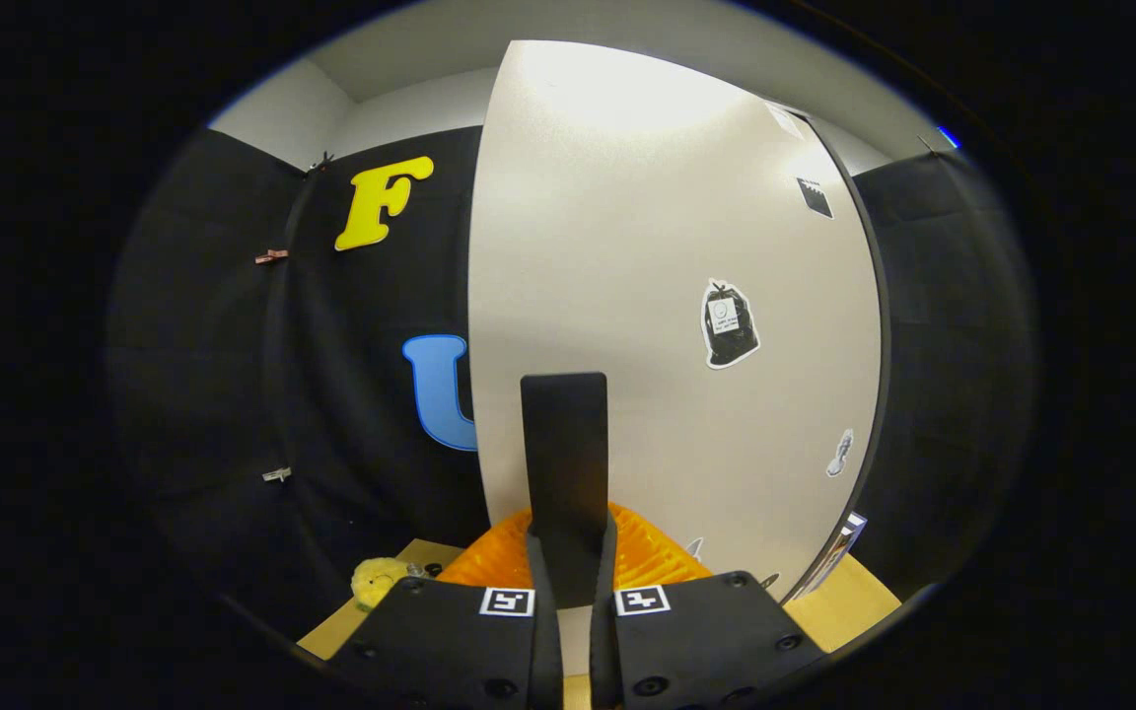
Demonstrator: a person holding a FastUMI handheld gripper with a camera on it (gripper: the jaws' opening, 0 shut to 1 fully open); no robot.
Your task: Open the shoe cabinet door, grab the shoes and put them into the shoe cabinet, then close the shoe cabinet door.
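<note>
The shoe cabinet's white door (647,247) stands close ahead of me, with a few stickers on its face. A flat black upright handle (564,444) rises on the door just ahead of the fingers. Its lower end runs down between my fingers. My gripper (568,557) is shut on that handle, with a ridged fingertip (494,562) pressed against each side of it. The door's left edge stands against the black booth wall. A dark rim runs down the door's right edge.
A small yellow plush toy (376,580) lies on the wooden surface (849,597) left of the fingers, near the booth wall. A shiny metal piece (839,552) sits low at the door's right edge.
</note>
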